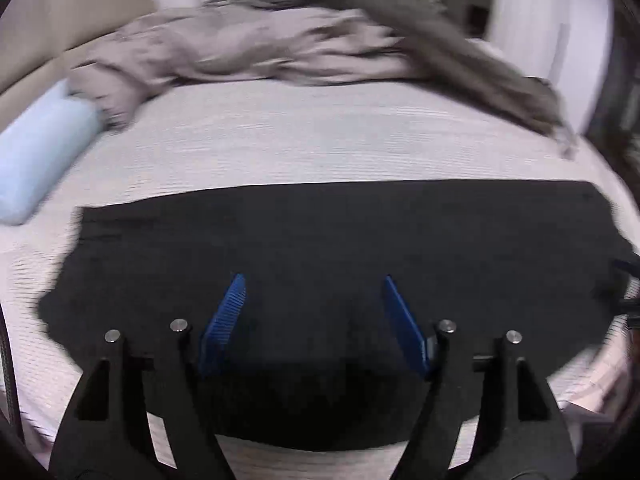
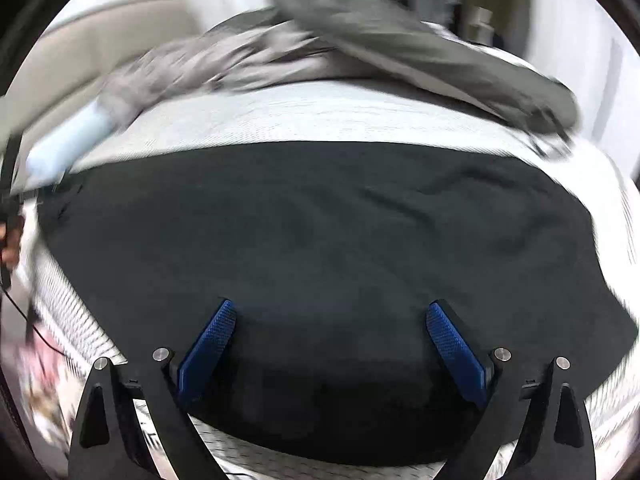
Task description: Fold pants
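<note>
Black pants lie spread flat across the near part of a bed with a white ribbed cover. They also fill the right wrist view. My left gripper is open and empty, with its blue pads above the pants' near edge. My right gripper is open and empty, also above the pants near their front edge. Both views are blurred by motion. The other gripper shows as a dark shape at the right edge of the left wrist view.
A pile of grey-brown clothes lies across the far side of the bed. A pale blue roll lies at the far left. A beige headboard stands behind. A black cable hangs at the bed's left edge.
</note>
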Tool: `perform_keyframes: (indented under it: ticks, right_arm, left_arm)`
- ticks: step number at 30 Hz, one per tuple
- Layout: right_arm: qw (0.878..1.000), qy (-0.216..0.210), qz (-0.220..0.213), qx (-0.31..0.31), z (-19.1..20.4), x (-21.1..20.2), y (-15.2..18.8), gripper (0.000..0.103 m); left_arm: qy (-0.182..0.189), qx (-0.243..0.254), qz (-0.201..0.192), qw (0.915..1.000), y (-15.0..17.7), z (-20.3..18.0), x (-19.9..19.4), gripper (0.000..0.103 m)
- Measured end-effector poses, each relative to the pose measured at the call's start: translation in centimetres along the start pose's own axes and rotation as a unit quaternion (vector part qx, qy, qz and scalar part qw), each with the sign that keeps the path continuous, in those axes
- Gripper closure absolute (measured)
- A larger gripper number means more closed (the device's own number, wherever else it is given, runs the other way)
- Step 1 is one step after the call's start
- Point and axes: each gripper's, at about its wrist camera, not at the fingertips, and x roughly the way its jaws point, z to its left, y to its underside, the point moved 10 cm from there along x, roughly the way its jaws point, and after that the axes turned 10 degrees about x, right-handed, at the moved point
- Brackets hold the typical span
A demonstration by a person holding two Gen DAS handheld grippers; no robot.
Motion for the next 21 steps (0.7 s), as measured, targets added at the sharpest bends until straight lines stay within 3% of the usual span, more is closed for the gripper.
perform_keyframes:
  ticks: [2, 4, 8, 11, 13, 15, 18, 21]
  right_arm:
    - [0.997, 0.021, 0.031, -0.06, 1.5, 1.6, 0.3, 0.005]
    - [0.991, 0.038, 0.049, -0.117, 1.9, 3.0, 0.8, 0.005]
    - [0.994, 0.044, 0.035, -0.091, -1.6, 2.3, 0.6, 0.005]
    - [0.994, 0.098, 0.02, -0.048, -7.3, 0.9, 0.6, 0.005]
    - [0.989, 0.148, 0.003, 0.003, -13.1, -0.2, 0.9, 0.003]
    - [0.982, 0.18, -0.006, 0.06, -17.6, -0.5, 1.4, 0.002]
    - [0.98, 0.169, -0.031, 0.103, -19.6, -1.0, 1.3, 0.002]
    - [0.98, 0.164, -0.051, 0.101, -17.9, -2.2, -0.2, 0.002]
  left_arm:
    - [0.033, 0.024, -0.008, 0.9991, -0.3, -5.0, -0.2, 0.021]
    - [0.044, 0.048, -0.006, 0.9979, -0.1, -9.1, 0.2, 0.02]
    - [0.057, 0.108, 0.047, 0.9914, 2.6, -15.5, 2.8, 0.02]
    - [0.06, 0.107, 0.042, 0.9915, 3.2, -16.2, 3.4, 0.017]
    - [0.067, 0.094, 0.042, 0.9924, 3.1, -15.7, 3.7, 0.017]
    - [0.051, 0.089, 0.045, 0.9937, 3.1, -14.4, 4.1, 0.01]
    - [0.046, 0.075, 0.049, 0.9949, 2.7, -12.3, 4.5, 0.01]
    - [0.052, 0.071, 0.043, 0.9952, 1.8, -12.2, 3.8, 0.012]
